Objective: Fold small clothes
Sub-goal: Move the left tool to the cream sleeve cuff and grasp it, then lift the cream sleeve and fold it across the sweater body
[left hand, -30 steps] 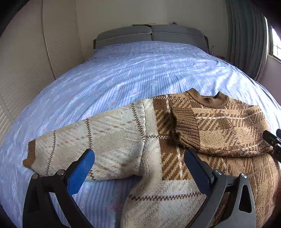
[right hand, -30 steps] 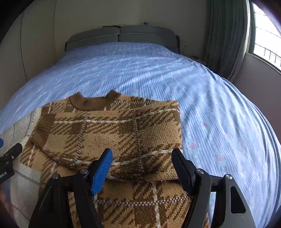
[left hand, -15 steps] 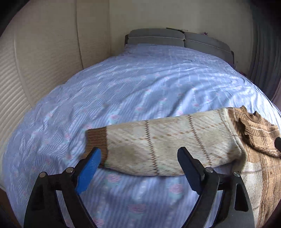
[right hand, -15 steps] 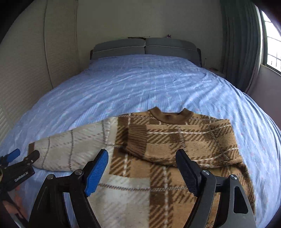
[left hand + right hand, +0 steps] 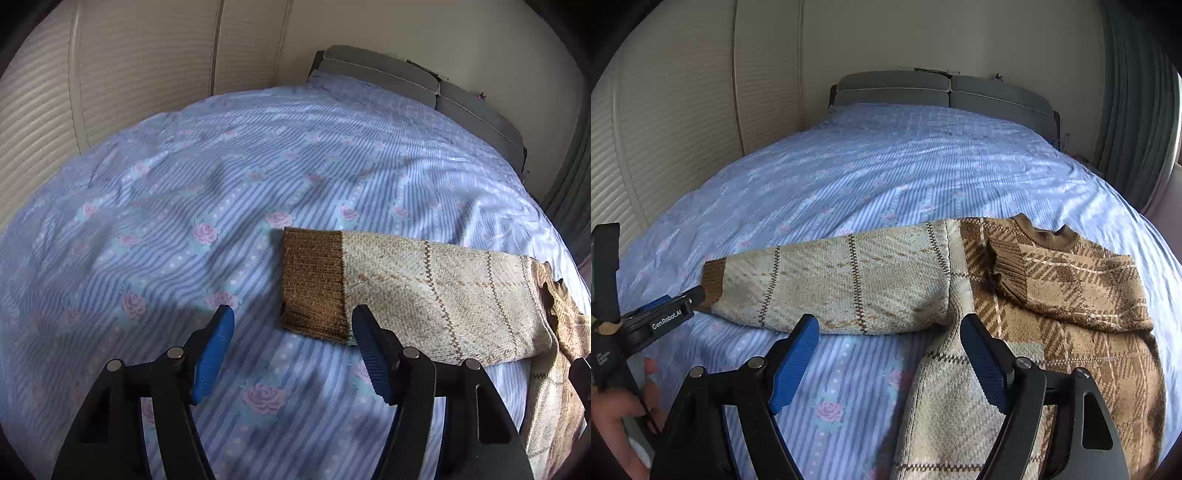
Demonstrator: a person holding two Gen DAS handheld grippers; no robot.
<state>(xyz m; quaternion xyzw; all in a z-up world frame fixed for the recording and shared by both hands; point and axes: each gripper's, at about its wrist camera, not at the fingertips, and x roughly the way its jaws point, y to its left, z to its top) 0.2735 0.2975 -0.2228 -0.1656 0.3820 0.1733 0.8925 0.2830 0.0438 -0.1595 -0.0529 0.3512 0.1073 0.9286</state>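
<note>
One sweater lay flat on the bed, near its foot end, collar toward the headboard, body's long axis running foot-to-head. One sleeve, cream with thin brown lines, stretched straight out sideways toward the wardrobe wall, its long axis across the bed and its brown ribbed cuff at the far tip. Second sleeve, brown plaid, was folded across the chest, cuff end near the middle of the chest below the collar.

Two claws in view. Left gripper hung just short of the outstretched cuff, blue pads spread with the cuff's near corner by the right-hand pad; no visible contact, nothing pinched. Its jaws had just been closing, only bedsheet between them. In the right wrist view the same left gripper sat at the cuff tip, with part of a hand holding its handle. Right gripper hovered over the armpit where the cream sleeve meets the body, pads spread, holding nothing; its jaws had opened a little, then held.

Sheet was blue striped with pink roses. One grey curtain at the right.
</note>
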